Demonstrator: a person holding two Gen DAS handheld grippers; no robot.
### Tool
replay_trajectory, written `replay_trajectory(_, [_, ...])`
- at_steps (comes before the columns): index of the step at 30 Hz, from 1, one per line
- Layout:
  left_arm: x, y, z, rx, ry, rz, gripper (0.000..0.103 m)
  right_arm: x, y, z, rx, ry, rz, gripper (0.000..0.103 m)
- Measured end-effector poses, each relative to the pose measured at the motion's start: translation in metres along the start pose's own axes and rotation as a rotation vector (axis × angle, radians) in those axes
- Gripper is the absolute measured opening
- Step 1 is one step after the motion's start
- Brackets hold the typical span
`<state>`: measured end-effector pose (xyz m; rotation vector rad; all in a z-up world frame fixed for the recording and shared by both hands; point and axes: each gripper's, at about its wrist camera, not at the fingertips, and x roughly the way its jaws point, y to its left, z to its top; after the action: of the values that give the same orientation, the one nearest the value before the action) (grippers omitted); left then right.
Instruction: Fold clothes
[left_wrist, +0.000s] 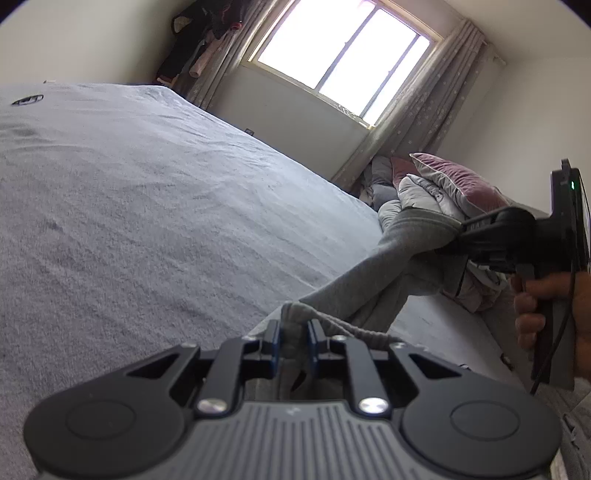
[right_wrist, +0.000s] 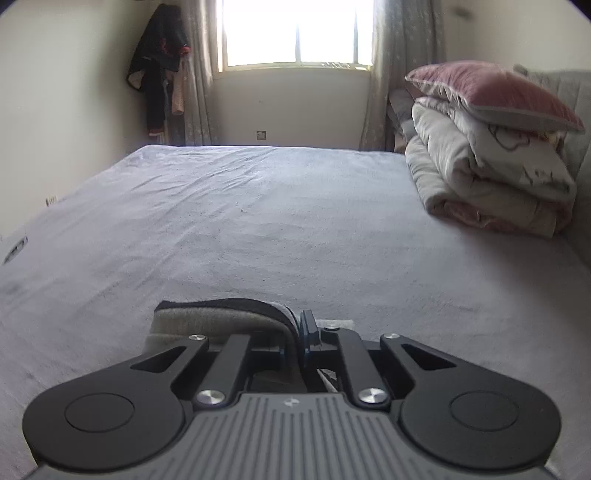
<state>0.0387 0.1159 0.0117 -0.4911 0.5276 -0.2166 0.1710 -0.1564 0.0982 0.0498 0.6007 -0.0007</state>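
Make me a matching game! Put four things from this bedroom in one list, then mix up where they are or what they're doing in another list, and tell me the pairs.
Things:
1. grey garment
2. pink pillow
3. folded quilt
4. dark clothes

Places:
A. hanging in the corner beside the window
B. on top of the pile
C. gripped by the left gripper and the right gripper
D. stacked on the bed, under the pillow

Pairs: 1-C, 2-B, 3-D, 4-A
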Motion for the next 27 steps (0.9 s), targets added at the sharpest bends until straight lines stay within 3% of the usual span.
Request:
replay_trajectory(2, [0.001, 0.0, 0.001, 0.009, 0.004, 0.001, 0.016, -0.004, -0.002, -0.005, 0.021, 0.004, 0.01, 0.015])
replay_trajectory(4, [0.003, 0.002, 0.001, 0.01, 0.012, 0.0, 0.016, -0.008, -0.005, -0.01, 0.02, 0.005, 0.014, 0.029])
replay_trajectory(6, [0.005, 0.003, 0.001, 0.005, 0.023, 0.0, 0.016, -0.011, -0.011, -0.018, 0.016, 0.006, 0.018, 0.036])
replay_trajectory(18, [0.011, -0.007, -0.007, 0.073, 0.068, 0.006, 0.023, -0.024, -0.037, -0.054, -0.024, 0.075, 0.016, 0.041])
replay_trajectory(27, [0.006, -0.001, -0.005, 0.022, 0.051, 0.014, 0.017, -0.032, -0.045, -0.063, -0.071, 0.086, -0.02, 0.042])
